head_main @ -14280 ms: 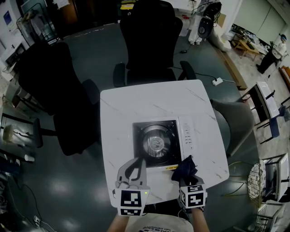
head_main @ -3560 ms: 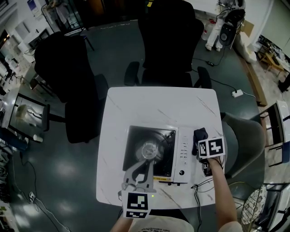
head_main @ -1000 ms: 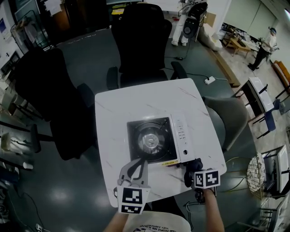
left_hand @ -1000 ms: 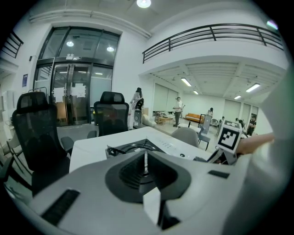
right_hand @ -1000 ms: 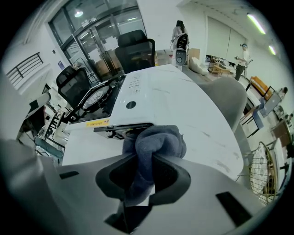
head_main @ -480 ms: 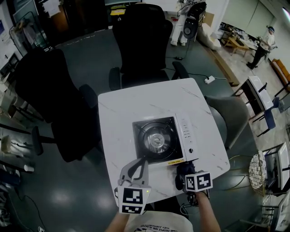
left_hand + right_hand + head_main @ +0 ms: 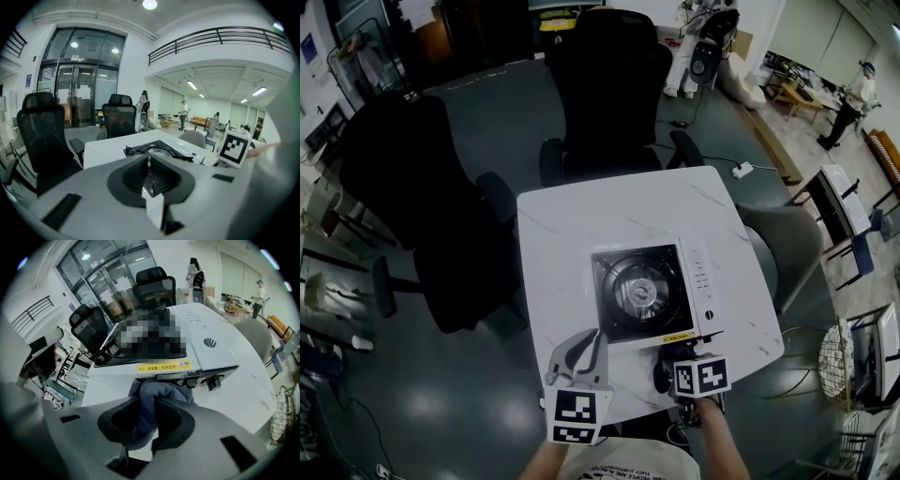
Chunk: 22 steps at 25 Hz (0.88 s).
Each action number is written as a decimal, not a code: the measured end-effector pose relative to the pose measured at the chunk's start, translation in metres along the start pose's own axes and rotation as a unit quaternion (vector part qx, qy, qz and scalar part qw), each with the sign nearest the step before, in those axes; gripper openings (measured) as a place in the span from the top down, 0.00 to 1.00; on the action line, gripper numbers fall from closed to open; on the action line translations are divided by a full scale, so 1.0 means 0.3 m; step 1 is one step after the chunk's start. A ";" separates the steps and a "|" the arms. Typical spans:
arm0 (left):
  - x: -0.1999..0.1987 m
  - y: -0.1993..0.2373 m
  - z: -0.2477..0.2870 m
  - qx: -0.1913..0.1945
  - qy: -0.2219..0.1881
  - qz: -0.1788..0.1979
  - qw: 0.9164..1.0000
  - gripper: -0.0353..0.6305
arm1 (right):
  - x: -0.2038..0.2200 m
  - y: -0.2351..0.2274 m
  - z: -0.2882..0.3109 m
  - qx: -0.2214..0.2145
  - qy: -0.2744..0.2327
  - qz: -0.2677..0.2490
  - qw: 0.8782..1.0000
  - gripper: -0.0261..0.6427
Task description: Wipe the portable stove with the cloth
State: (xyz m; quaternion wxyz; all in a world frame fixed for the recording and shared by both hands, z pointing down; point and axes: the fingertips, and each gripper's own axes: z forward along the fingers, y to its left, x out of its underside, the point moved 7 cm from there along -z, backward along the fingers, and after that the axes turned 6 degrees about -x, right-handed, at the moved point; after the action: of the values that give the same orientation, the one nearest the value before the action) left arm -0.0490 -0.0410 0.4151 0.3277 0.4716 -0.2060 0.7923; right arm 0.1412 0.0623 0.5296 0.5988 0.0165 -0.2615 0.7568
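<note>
Since the near side wall of the square black-and-white portable stove (image 7: 652,292) is apparently the face being wiped, the right gripper (image 7: 146,401) is clamping the bunched dark blue cloth (image 7: 157,394) between its jaws and holding it against that wall, by the near edge of the white marbled table (image 7: 581,225). The left gripper (image 7: 149,161), jaws together on nothing, is hovering over the same edge, out of the wiping path.

Dim head view, bright ceiling lights indoors, heavy fisheye distortion, dark vignetted corners
</note>
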 end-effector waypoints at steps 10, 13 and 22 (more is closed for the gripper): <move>0.021 0.075 -0.029 -0.014 0.001 -0.012 1.000 0.90 | -0.026 0.090 0.048 -0.004 0.015 -0.026 1.000 0.83; 0.029 0.101 -0.040 -0.021 0.002 -0.016 1.000 0.90 | -0.028 0.115 0.061 -0.005 0.022 -0.034 0.999 0.83; 0.060 0.160 -0.061 -0.041 0.005 -0.030 0.999 0.90 | -0.028 0.204 0.112 -0.024 0.043 -0.061 0.997 0.83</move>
State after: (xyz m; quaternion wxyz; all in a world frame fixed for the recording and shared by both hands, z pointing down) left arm -0.1007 -0.0572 0.4215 0.3713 0.4596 -0.2227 0.7755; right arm 0.0778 0.0320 0.5329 0.6546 -0.0145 -0.2526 0.7124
